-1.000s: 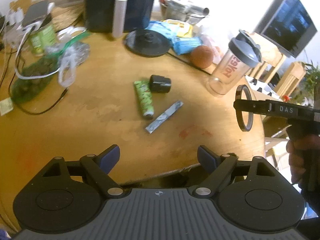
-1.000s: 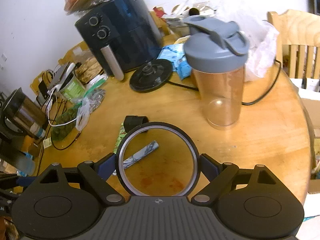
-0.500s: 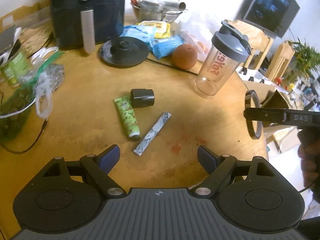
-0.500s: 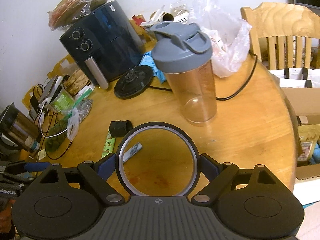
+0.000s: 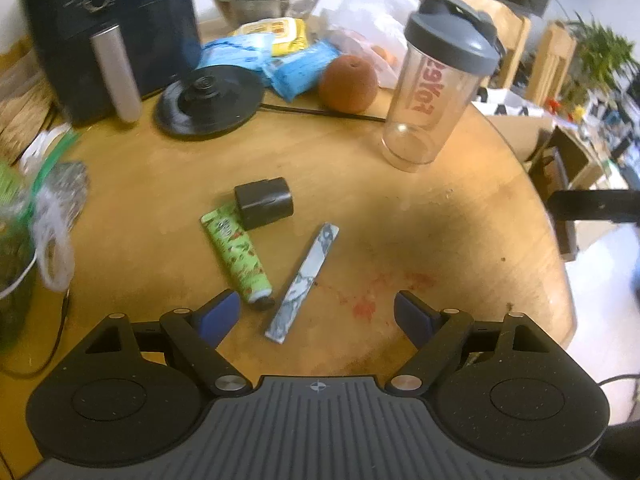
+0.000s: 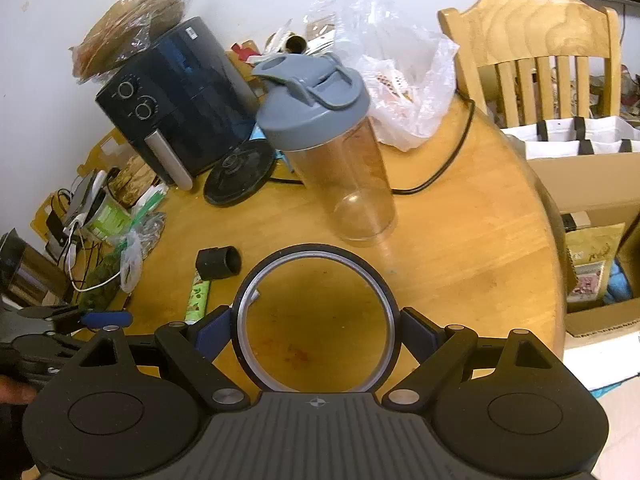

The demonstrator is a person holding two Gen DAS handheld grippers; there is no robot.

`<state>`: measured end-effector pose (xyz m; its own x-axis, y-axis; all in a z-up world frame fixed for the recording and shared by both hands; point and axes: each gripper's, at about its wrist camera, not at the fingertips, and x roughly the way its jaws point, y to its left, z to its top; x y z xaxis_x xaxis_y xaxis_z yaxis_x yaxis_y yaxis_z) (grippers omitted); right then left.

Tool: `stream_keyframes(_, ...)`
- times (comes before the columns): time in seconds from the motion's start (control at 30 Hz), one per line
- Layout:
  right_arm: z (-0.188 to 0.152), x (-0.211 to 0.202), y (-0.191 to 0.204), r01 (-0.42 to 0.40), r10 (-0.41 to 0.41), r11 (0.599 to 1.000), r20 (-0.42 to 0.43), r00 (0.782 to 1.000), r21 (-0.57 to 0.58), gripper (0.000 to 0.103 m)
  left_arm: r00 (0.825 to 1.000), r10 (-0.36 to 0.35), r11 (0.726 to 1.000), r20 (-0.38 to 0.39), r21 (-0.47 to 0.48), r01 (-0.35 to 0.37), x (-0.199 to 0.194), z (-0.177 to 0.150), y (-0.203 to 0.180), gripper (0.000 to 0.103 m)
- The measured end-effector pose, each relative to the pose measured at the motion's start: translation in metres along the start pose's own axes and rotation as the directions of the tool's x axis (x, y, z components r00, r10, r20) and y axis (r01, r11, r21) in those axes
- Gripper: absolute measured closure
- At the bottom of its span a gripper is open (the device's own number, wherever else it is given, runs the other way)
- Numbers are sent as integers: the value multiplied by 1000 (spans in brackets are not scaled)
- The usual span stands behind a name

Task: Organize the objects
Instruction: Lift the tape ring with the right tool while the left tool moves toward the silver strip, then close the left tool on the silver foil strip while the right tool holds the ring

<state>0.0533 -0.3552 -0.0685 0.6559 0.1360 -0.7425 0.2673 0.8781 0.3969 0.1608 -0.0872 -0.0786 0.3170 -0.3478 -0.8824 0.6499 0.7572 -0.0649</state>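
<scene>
In the left wrist view my left gripper (image 5: 316,313) hangs open over the round wooden table (image 5: 440,240). A marbled grey stick (image 5: 306,278) lies with its near end between the fingers, untouched. A green tube (image 5: 238,260) lies just left of it, with a short black cylinder (image 5: 264,202) at the tube's far end. My right gripper (image 6: 316,330) is shut on a black ring (image 6: 316,249), held upright above the table. The ring hides most of the stick in the right wrist view. A clear shaker bottle (image 6: 340,160) with a grey lid stands just beyond the ring.
At the back stand a black air fryer (image 5: 108,32), a black kettle base (image 5: 208,102) with its cord, blue packets (image 5: 296,68), an orange (image 5: 348,84) and a plastic bag (image 6: 400,92). Bags and cables crowd the left edge. A wooden chair (image 6: 532,52) and cardboard boxes (image 6: 592,184) stand on the right.
My left gripper has rolled and come lower and closer to the tube and stick, whose end now lies between its fingers. My right gripper has carried the ring sideways toward the shaker bottle.
</scene>
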Motion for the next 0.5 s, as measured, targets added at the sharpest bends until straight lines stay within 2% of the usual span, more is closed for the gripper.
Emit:
stream_keyframes(0.2, -1, -3, -7, 12, -12, 1000, 9, 1000, 29, 13, 1000, -18, 994, -13, 108, 19, 25, 8, -6, 20)
stream_keyframes(0.33, -2, -6, -11, 19, -19, 999, 16, 1000, 44, 13, 1000, -11, 984, -22, 177, 14, 42, 11, -9, 32)
stream_keyframes(0.4, -4, -8, -13, 23, -24, 998, 21, 999, 52, 13, 999, -9, 981, -36, 193, 16, 51, 13, -9, 41)
stream_keyframes(0.47, -5, -10, -15, 27, -29, 998, 25, 999, 61, 13, 998, -16, 980, -53, 199, 26, 59, 13, -6, 43)
stream_keyframes(0.5, -5, -11, -16, 31, -33, 997, 28, 999, 66, 13, 998, -16, 979, -61, 201, 28, 64, 13, -5, 49)
